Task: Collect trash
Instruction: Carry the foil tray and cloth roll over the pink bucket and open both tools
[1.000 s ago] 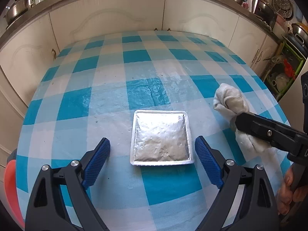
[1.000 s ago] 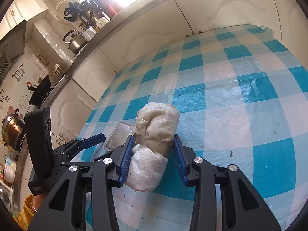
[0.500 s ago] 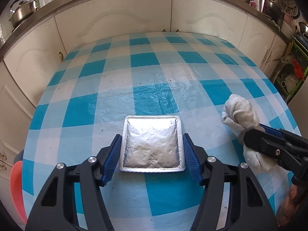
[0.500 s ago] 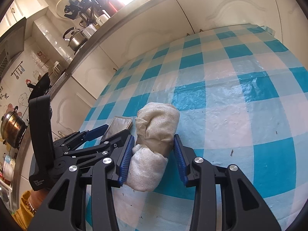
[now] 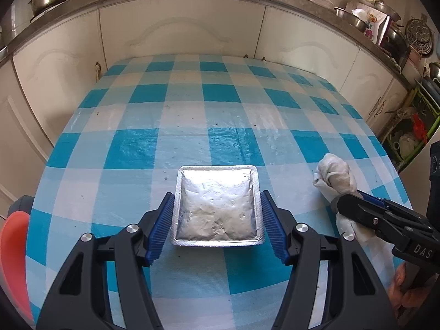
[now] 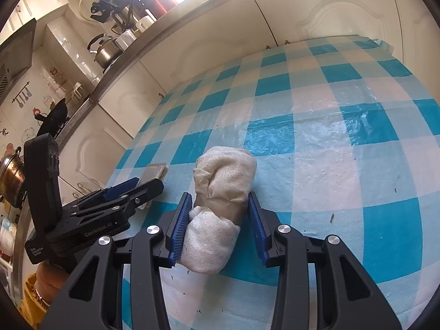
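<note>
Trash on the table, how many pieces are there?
2. A foil tray lies between the left gripper's pads; a rolled rag lies between the right gripper's pads. More may sit out of frame.

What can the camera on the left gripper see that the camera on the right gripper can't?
Only the left wrist view shows the foil tray's silvery top, between the left gripper's fingers, and a green dish rack. Only the right wrist view shows a kettle on the counter and the rolled cloth up close between the right gripper's blue pads. Both show the checked tablecloth, the cloth and white cabinets.
</note>
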